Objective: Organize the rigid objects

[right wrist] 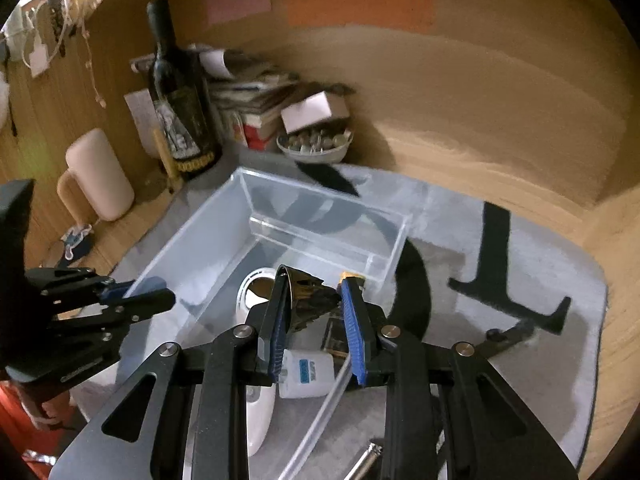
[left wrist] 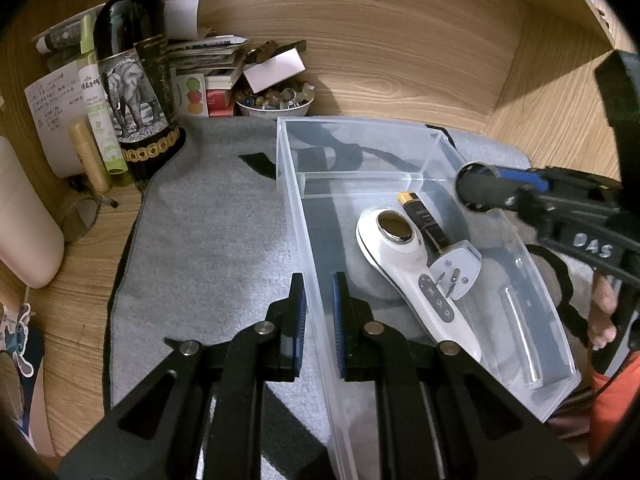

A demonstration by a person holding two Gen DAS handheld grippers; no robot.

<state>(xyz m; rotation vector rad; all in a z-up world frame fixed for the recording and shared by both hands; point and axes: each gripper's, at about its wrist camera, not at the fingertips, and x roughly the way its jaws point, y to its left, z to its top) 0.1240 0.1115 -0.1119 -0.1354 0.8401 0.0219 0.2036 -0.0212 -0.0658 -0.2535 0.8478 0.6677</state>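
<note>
A clear plastic bin (left wrist: 296, 208) sits on a grey mat (left wrist: 208, 240). Inside lie a white handheld device (left wrist: 404, 264), a black tube with a gold cap (left wrist: 424, 220) and a white plug adapter (left wrist: 458, 272). My left gripper (left wrist: 320, 292) straddles the bin's left wall, its jaws narrowly apart with the wall between them. My right gripper (right wrist: 314, 304) is shut on a black cylindrical object (right wrist: 310, 300) and holds it over the bin (right wrist: 192, 248); it also shows in the left wrist view (left wrist: 480, 188). The white device (right wrist: 260, 412) and adapter (right wrist: 306, 374) lie below it.
A dark wine bottle (left wrist: 136, 76) stands at the back left, with a bowl of stones (left wrist: 276, 100), stacked papers and a pink cylinder (left wrist: 24, 220). A metal rod (right wrist: 366, 460) lies on the mat outside the bin. Wooden walls enclose the desk.
</note>
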